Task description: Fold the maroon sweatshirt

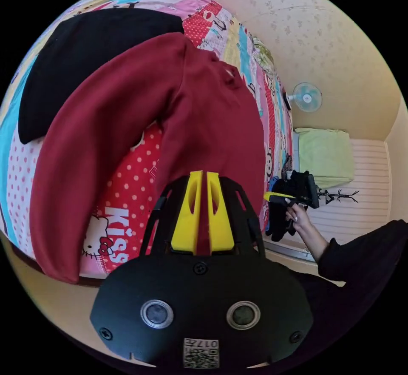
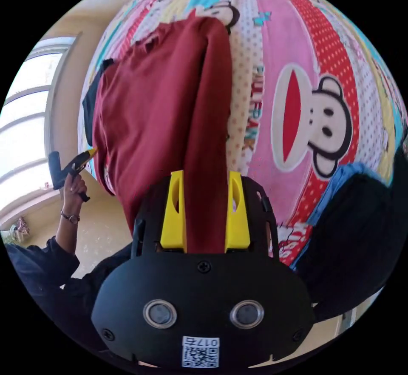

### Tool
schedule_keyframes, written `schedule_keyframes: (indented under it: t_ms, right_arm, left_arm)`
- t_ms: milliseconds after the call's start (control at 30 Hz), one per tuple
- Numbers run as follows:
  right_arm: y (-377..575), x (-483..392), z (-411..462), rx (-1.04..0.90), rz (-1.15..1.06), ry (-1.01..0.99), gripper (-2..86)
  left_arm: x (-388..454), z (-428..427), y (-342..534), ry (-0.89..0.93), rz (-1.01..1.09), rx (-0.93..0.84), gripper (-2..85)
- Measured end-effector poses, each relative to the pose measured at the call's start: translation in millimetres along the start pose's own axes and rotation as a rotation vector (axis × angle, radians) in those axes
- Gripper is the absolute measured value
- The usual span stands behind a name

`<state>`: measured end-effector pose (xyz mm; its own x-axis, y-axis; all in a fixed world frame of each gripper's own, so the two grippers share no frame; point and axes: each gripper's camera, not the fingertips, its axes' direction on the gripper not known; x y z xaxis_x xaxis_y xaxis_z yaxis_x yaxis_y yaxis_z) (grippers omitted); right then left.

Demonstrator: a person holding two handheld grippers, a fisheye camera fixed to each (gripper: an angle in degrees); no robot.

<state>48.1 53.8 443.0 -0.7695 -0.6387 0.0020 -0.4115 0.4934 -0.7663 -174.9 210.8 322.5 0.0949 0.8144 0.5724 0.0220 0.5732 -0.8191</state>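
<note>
1. My left gripper (image 1: 202,175) is clamped on the hem of the maroon sweatshirt (image 1: 140,107), jaws nearly together with cloth between them.
2. My right gripper (image 2: 206,175) has a sleeve (image 2: 208,137) between its wider-set jaws; whether they pinch it, I cannot tell.
3. The sweatshirt lies ahead of both grippers on the cartoon-print bedspread (image 2: 293,111), beside a black garment (image 1: 76,60).
4. I judge the fold is starting: next, bring the sleeve over the body.
5. Beyond: a fan (image 1: 307,97) and a window (image 2: 25,124).

You get bright, even daylight in both views; in the right gripper view the window (image 2: 25,128) glares white and blown out. Fisheye bending curves the bedspread (image 2: 297,73) and walls toward black corners. Focus stays sharp, shadows soft.
</note>
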Motion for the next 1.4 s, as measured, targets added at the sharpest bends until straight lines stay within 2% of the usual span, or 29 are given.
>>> schedule_keyframes:
  t_ms: [67,100,167,233,300,333,400,500,567,633,700,733,767,800,867,933,1000,1033,1067,1100,1167,1267,1333,1400]
  right_arm:
    - [14.0,-9.9,15.1,-0.113,-0.012,-0.023,11.2]
    - [15.8,-16.8,5.9,-0.141,-0.036,-0.035,6.7]
    - [5.3,-25.6,-36.0,-0.151,-0.064,0.01,3.8]
    - [-9.4,-38.6,-111.7,-0.046,-0.094,0.13,3.2]
    - [-32.0,-52.9,-230.8,0.131,-0.091,0.367,3.1]
    - [-37.7,-53.4,-259.3,0.177,-0.068,0.437,3.2]
    - [-52.0,-43.3,-361.9,0.418,0.101,0.603,4.1]
    - [-52.0,-53.1,-418.6,0.591,0.175,0.515,6.9]
    - [-54.8,-80.6,-398.9,0.542,0.091,0.423,8.9]
    - [-59.9,-108.0,-345.2,0.397,0.013,0.308,9.6]
    - [-61.9,-132.8,-242.4,0.129,0.011,0.053,9.6]
    - [-59.5,-140.2,-214.4,0.058,-0.002,-0.021,9.5]
    - [-51.3,-155.6,-159.2,-0.091,0.015,-0.098,8.2]
    - [-40.5,-171.3,-118.0,-0.207,0.033,-0.078,7.0]
    - [-24.7,-190.6,-123.1,-0.094,0.074,-0.02,5.4]
    - [-26.1,-206.6,-144.0,-0.127,0.081,-0.012,4.3]
    - [-23.7,-231.4,-183.5,-0.168,-0.02,0.188,3.5]
    - [-21.3,-237.2,-192.8,-0.176,-0.051,0.279,3.4]
    - [-14.3,-247.7,-208.3,-0.184,-0.117,0.475,3.3]
    - [-7.9,-254.6,-217.0,-0.193,-0.178,0.574,3.2]
    - [-6.1,-254.0,-219.1,-0.234,-0.177,0.599,3.3]
    - [-17.0,-247.3,-218.3,-0.296,-0.068,0.631,3.6]
    - [-21.2,-258.1,-236.5,-0.191,-0.018,0.604,5.6]
    - [-28.0,-280.1,-261.8,-0.015,0.012,0.466,6.9]
  left_arm:
    - [-11.7,5.1,17.2,-0.093,0.005,-0.091,0.0]
    - [-24.6,4.8,26.5,-0.139,-0.016,-0.152,0.1]
    - [-40.5,-23.3,41.8,-0.087,-0.013,-0.1,0.0]
    - [-64.7,-68.5,59.4,-0.042,-0.039,-0.06,0.7]
    - [-85.0,-103.3,73.9,-0.032,-0.08,-0.061,2.6]
    - [-96.4,-128.7,86.0,-0.021,-0.099,-0.042,4.3]
    - [-111.4,-171.3,106.7,-0.026,-0.128,0.014,5.0]
    - [-133.3,-234.2,136.7,-0.073,-0.148,0.077,7.5]
    - [-149.0,-261.2,150.9,-0.099,-0.163,0.074,9.2]
    - [-171.6,-280.2,164.7,-0.104,-0.177,0.024,10.0]
    - [-189.0,-279.1,170.7,-0.102,-0.171,-0.071,10.0]
    - [-199.4,-279.1,174.9,-0.096,-0.162,-0.093,9.9]
    - [-203.3,-284.5,177.9,-0.108,-0.158,-0.069,9.8]
    - [-211.2,-298.7,182.7,-0.131,-0.158,-0.041,8.8]
    - [-225.5,-325.1,183.7,-0.095,-0.162,-0.062,5.7]
    - [-234.8,-364.2,186.8,0.021,-0.101,-0.141,2.9]
    - [-230.5,-406.0,199.1,-0.032,-0.036,-0.086,2.3]
    - [-235.1,-425.6,205.8,-0.009,-0.029,-0.076,2.4]
    - [-240.9,-432.9,208.6,0.028,-0.045,-0.076,2.5]
    - [-257.0,-441.8,213.9,0.131,-0.104,-0.08,3.1]
    - [-285.4,-454.7,226.1,0.246,-0.239,-0.031,4.2]
    - [-346.9,-499.8,252.4,0.412,-0.528,0.201,8.6]
    - [-398.0,-538.2,284.4,0.582,-0.783,0.49,12.2]
    - [-426.8,-554.6,305.4,0.663,-0.941,0.654,12.7]
